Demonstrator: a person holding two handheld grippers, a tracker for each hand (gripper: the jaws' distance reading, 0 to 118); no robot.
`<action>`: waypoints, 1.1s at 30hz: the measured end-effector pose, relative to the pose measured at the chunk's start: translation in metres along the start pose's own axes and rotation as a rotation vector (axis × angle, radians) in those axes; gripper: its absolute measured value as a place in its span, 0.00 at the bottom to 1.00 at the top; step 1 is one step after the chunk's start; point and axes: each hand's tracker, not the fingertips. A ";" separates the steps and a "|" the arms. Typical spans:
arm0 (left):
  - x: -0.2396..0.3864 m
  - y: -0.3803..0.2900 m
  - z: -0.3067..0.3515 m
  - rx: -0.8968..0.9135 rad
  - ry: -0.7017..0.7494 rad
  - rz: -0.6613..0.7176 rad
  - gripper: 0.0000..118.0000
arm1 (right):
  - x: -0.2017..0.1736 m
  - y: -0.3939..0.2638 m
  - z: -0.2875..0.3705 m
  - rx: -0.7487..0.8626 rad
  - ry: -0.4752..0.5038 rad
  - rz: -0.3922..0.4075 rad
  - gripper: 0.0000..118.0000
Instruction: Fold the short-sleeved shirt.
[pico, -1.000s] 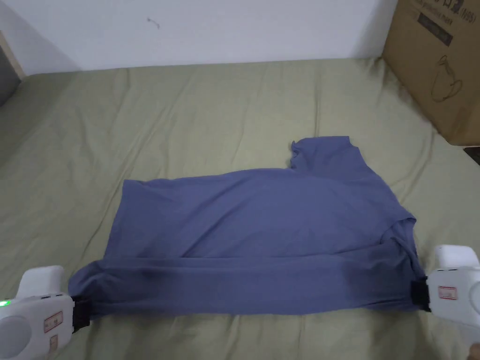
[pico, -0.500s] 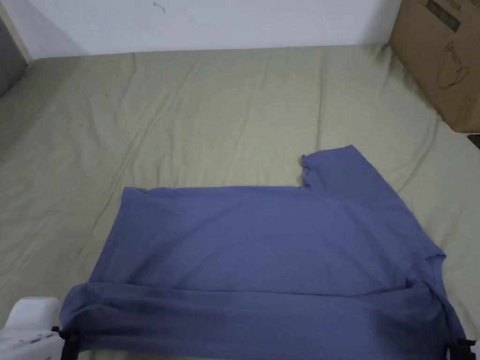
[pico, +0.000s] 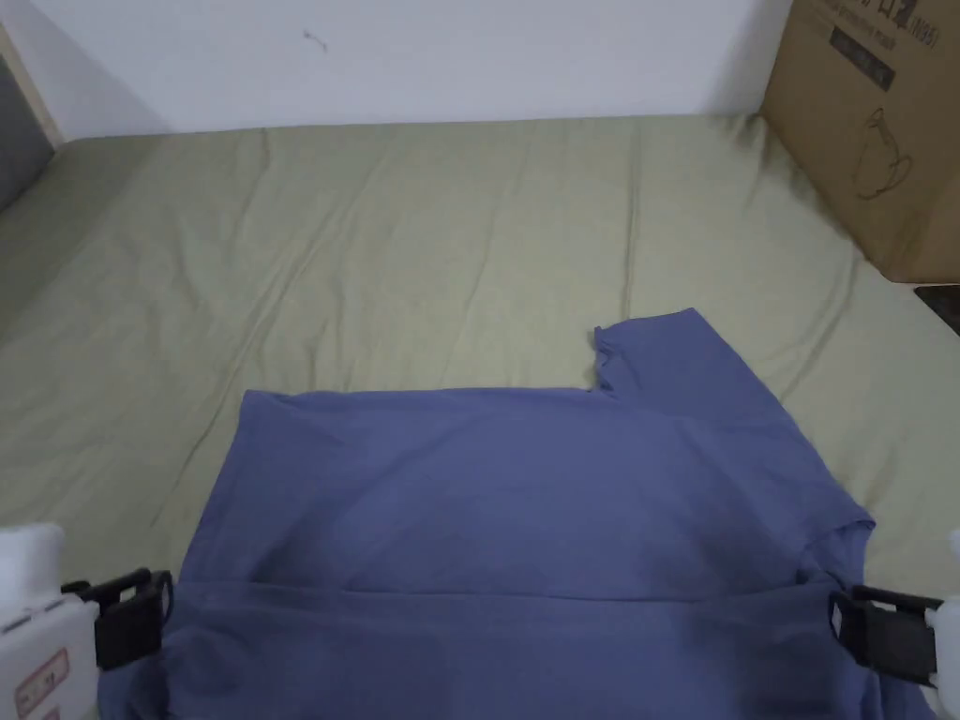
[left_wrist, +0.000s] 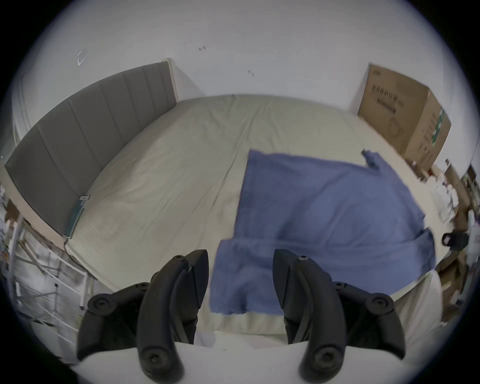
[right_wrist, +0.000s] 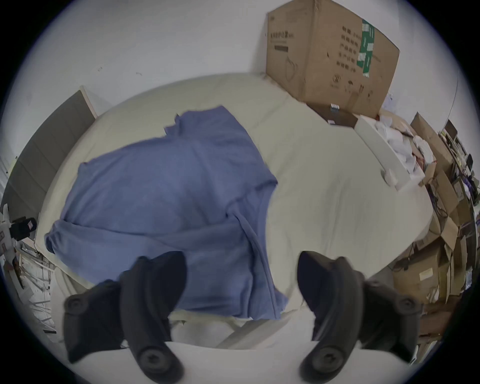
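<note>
Lying flat on the bed (pico: 422, 244), the blue short-sleeved shirt (pico: 525, 497) sits sideways at the near edge, one sleeve (pico: 666, 361) pointing toward the wall and the near long side already turned over as a band (pico: 506, 647) across the body. Left gripper (left_wrist: 240, 272) stands at the hem end with jaws parted and nothing between them; right gripper (right_wrist: 241, 270) stands at the collar end, jaws likewise apart and empty. Judged step: one lengthwise fold laid, the far side outstanding. To do it well, both far corners should be taken level, the sleeve tucked in, and the edge laid parallel to the band without dragging it. Cardboard box (pico: 872, 131) stands closed at the far right corner of the bed; contents cannot be told.
</note>
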 end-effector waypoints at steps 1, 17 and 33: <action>0.003 0.004 0.000 0.000 -0.021 0.027 0.46 | -0.004 0.003 0.000 0.013 -0.004 0.006 0.31; 0.026 0.004 -0.036 -0.076 0.006 0.034 0.00 | -0.018 -0.002 -0.038 -0.037 0.022 -0.042 0.00; 0.048 0.056 -0.091 -0.082 -0.003 -0.025 0.00 | 0.005 0.211 -0.190 -0.056 0.007 0.008 0.92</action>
